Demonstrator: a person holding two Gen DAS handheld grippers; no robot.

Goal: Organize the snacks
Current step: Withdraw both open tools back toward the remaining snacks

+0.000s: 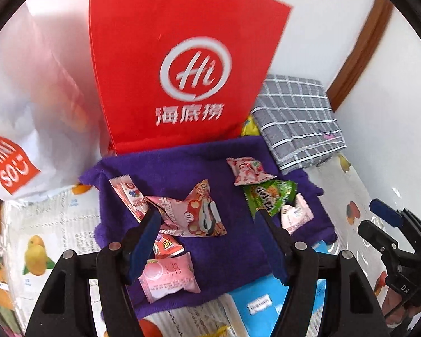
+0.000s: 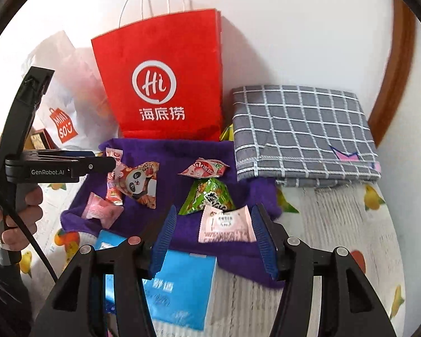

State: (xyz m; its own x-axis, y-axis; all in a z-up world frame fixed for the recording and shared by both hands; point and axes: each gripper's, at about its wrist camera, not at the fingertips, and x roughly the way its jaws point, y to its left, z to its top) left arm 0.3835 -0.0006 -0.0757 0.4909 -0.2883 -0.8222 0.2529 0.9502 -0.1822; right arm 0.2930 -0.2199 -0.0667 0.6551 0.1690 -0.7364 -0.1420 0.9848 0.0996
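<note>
Several snack packets lie on a purple towel [image 1: 238, 241] [image 2: 165, 157]. A pink panda packet [image 1: 193, 213] [image 2: 139, 184], a green packet [image 1: 269, 198] [image 2: 207, 196], a red-white packet [image 1: 248, 171] [image 2: 203, 168], a pink strip [image 1: 127, 196] and pale pink packets [image 1: 168, 278] [image 2: 227, 223] show. My left gripper [image 1: 209, 216] is open above the panda packet. My right gripper [image 2: 214, 216] is open around the pale pink packet, empty. It also shows in the left wrist view [image 1: 379, 219].
A red paper bag [image 1: 179, 61] [image 2: 165, 78] stands behind the towel, a white Miniso bag [image 1: 19, 129] [image 2: 61, 118] to its left. A folded grey checked cloth [image 1: 300, 123] [image 2: 303, 132] lies at right. A blue box [image 1: 263, 303] [image 2: 179, 286] sits near.
</note>
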